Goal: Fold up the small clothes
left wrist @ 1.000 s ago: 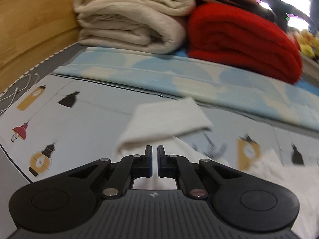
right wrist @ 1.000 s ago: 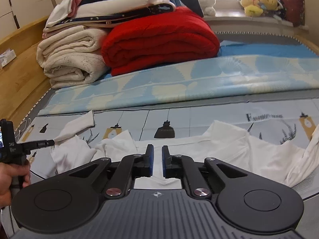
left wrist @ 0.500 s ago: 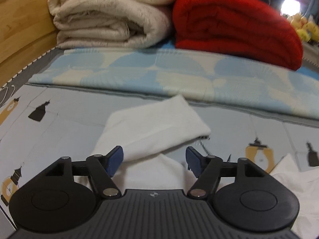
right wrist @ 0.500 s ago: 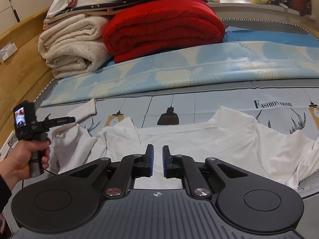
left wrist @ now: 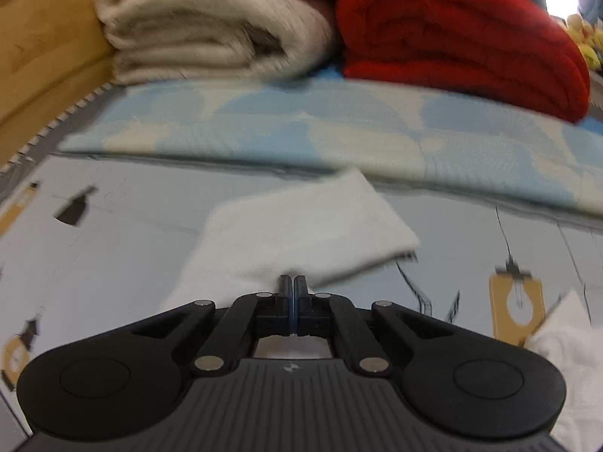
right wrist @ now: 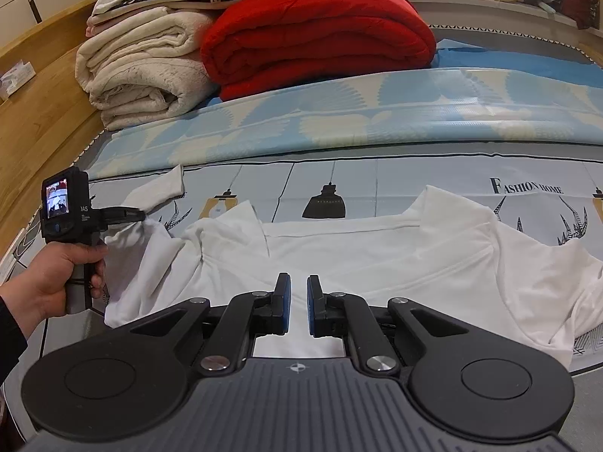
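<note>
The left gripper is pinching the sleeve at far left. The right gripper is hovering, jaws narrow and empty, over the shirt lying across the sheet.

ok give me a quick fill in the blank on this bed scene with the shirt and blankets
The folded blanket beside the cream blanket is ____.
The shirt spread on the bed is ____.
The left tool is shut on the shirt's ____.
The sheet's printed words read "Fashion ____".

Missing words: red; white; sleeve; home
</note>
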{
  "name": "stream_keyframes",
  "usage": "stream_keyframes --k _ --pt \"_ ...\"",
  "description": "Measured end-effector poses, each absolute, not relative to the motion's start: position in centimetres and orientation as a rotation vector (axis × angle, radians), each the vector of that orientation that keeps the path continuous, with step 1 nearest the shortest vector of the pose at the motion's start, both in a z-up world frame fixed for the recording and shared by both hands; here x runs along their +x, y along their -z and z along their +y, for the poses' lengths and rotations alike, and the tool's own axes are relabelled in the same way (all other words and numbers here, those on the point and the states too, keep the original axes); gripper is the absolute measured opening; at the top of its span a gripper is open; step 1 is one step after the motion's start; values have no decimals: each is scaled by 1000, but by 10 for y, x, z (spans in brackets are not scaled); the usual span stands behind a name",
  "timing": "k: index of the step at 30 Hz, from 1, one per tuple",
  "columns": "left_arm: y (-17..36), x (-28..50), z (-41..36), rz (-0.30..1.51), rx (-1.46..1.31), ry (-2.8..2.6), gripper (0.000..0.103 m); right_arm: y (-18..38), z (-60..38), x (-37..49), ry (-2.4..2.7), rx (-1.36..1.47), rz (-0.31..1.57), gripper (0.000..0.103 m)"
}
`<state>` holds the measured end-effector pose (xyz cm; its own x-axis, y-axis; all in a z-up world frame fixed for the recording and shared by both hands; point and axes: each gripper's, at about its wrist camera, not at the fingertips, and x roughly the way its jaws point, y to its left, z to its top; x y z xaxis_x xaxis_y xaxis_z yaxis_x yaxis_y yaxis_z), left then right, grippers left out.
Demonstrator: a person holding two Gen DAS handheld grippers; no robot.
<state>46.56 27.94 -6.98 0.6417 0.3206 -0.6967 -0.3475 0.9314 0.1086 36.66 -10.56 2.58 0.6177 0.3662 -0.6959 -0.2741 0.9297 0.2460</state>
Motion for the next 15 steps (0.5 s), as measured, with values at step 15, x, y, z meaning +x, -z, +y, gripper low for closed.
stream_keyframes --k 15 --pt "-81 387 200 601 -53 -259 0 -48 -98 359 -404 139 777 10"
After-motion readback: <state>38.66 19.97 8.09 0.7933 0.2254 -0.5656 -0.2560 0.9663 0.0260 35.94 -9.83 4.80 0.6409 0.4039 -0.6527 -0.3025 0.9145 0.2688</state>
